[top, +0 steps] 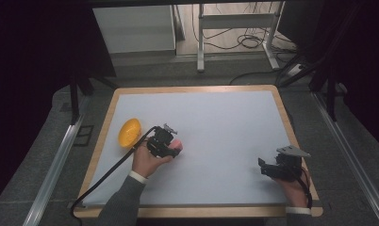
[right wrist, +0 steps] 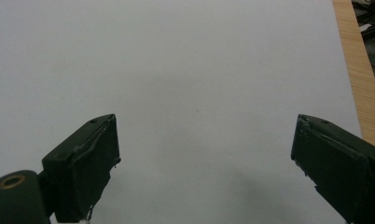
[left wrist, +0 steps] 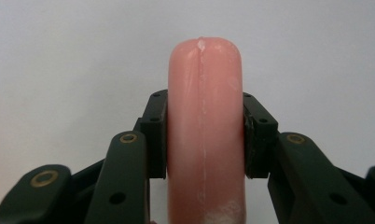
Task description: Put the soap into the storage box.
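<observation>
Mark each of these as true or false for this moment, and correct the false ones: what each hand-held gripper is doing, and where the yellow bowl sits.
1. The left hand-held gripper is clamped on a pink sausage-shaped object. True.
2. The right hand-held gripper holds a yellow ball. False: its jaws stand wide apart with nothing between them.
3. The yellow bowl lies near the table's left edge. True.
4. The pink object rests inside the bowl. False: it is held in the left hand-held gripper, to the right of the bowl.
5. The right hand-held gripper is near the table's right edge. True.
</observation>
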Tool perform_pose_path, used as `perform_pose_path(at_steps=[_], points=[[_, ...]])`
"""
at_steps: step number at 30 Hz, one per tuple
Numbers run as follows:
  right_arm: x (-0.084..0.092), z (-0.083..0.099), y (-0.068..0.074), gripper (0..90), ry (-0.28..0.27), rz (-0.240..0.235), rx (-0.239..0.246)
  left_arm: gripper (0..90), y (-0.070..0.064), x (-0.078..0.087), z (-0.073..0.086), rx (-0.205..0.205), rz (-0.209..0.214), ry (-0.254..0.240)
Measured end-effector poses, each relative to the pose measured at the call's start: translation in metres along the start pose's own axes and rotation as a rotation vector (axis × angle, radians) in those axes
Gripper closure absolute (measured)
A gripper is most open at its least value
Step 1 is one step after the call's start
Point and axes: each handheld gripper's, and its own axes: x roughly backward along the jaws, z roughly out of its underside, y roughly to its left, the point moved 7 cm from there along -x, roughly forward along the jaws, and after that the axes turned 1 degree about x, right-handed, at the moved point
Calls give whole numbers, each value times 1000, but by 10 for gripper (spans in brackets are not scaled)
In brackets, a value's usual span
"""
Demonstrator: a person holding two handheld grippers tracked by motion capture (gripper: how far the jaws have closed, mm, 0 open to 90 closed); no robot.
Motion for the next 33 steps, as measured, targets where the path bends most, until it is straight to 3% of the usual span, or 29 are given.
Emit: perform_pose_path(at_steps=[13,19,33], points=[[-2,1,-1,74,7,7,2,604,12,8,7,19,1,-11],[-2,2,-1,74,11,9,1,604,19,15,8,4,-28,-9],[-3,3,-1,74,20,12,1,604,38,30,14,38,-60,-47]])
